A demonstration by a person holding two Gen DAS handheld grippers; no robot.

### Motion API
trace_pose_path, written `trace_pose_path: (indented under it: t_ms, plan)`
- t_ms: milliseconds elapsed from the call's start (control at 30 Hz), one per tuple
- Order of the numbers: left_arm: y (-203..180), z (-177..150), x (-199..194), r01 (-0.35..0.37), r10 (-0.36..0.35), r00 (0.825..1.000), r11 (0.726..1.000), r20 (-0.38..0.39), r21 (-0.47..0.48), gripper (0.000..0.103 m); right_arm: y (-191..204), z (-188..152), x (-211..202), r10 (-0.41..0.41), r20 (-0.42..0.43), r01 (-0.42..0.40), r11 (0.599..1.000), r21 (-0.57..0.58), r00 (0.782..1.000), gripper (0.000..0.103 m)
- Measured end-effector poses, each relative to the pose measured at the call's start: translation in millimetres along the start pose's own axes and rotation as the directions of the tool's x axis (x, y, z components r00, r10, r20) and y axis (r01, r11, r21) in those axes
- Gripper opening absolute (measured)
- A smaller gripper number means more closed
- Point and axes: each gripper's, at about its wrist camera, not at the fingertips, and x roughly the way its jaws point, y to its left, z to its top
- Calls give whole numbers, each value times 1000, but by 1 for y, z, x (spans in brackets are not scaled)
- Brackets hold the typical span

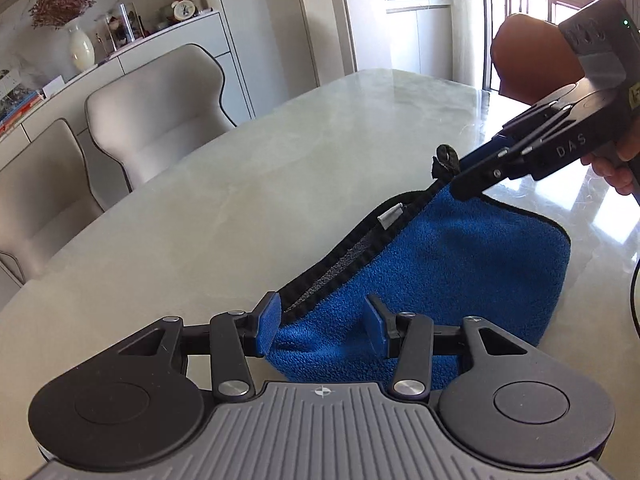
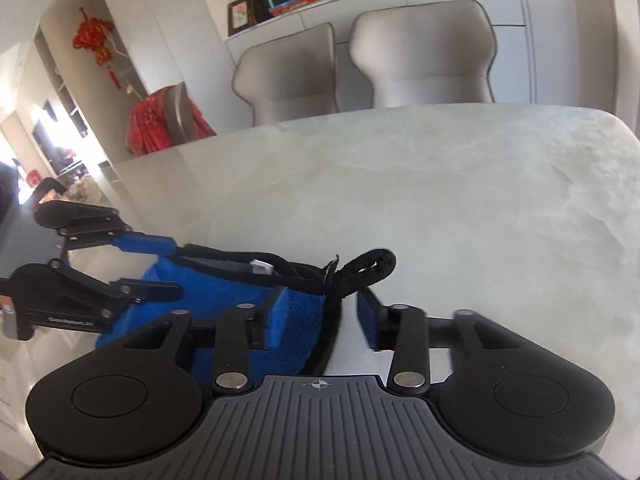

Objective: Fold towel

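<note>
The pale marble tabletop point(image 1: 280, 140) carries everything. Two beige chairs point(image 2: 420, 60) stand behind the blue towel point(image 1: 420, 260), past the tabletop's far edge.

The towel lies bunched on the tabletop with its blue side up and its black-hemmed edge doubled over, showing a strip of grey underside. That edge runs from one hand-held gripper to the other.

The left hand-held gripper point(image 1: 320, 322) sits at the towel's near end. Its jaws are apart, with the blue cloth between them and the hemmed edge right beside one blue pad. The pads do not clamp it.

The right hand-held gripper point(image 2: 324, 318) is at the towel's other corner, held by a person's hand. In its own camera view the pads stand apart. The towel's corner lies against one pad, and bare tabletop shows in front of the other, so it is not pinching the cloth.

A black hanging loop point(image 2: 372, 264) sticks out from that corner, just beyond the right hand-held gripper's fingertips. A small white label point(image 1: 390, 216) sits on the hem, partway along the towel's edge.
</note>
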Motion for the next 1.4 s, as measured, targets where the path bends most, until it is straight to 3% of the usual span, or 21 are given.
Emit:
trace_pose_path:
  t_ms: [67, 133, 233, 333, 467, 700, 800, 867, 933, 1000, 1167, 1400]
  plan:
    - [1, 0, 2, 1, -1, 1000, 1000, -13, 5, 37, 5, 1, 0, -6, 1, 6, 999, -34, 1000, 11]
    - [2, 0, 2, 11, -11, 1000, 1000, -23, 5, 15, 8, 6, -2, -8, 25, 9, 999, -43, 1000, 10]
    - [-1, -1, -1, 13, -12, 999, 1000, -35, 18, 4, 13, 15, -10, 3, 59, 0, 999, -46, 998, 9]
    - [-3, 0, -5, -4, 7, 999, 999, -42, 53, 3, 19, 27, -15, 20, 85, -13, 997, -81, 996, 9]
    - [6, 4, -5, -32, 32, 999, 999, -28, 16, 3, 20, 41, -10, 28, 98, -16, 993, -117, 995, 9]
    - [20, 4, 3, -34, 34, 999, 999, -32, -22, 4, 5, 34, 34, -42, -40, 37, 992, -117, 998, 10]
    - [20, 3, -2, 4, -4, 1000, 1000, -22, -17, 13, 5, 26, 36, -48, -51, 41, 991, -124, 998, 11]
    - [20, 3, -4, 13, -13, 1000, 1000, -18, 1, 23, 5, 24, 33, -41, -45, 35, 993, -114, 998, 11]
    - [19, 3, -5, 25, -25, 999, 1000, -22, 16, 41, 3, 23, 33, -38, -47, 32, 994, -107, 998, 12]
    - [19, 3, -5, 38, -37, 999, 999, -23, 27, 45, 2, 23, 33, -36, -50, 30, 994, -106, 998, 12]
    - [14, 5, 5, 42, -38, 998, 996, -50, 77, 41, 3, 23, 33, -38, -54, 32, 993, -114, 998, 12]
    - [9, 12, 13, 67, -55, 993, 991, -104, 115, 8, 3, 25, 33, -39, -53, 32, 992, -119, 998, 13]
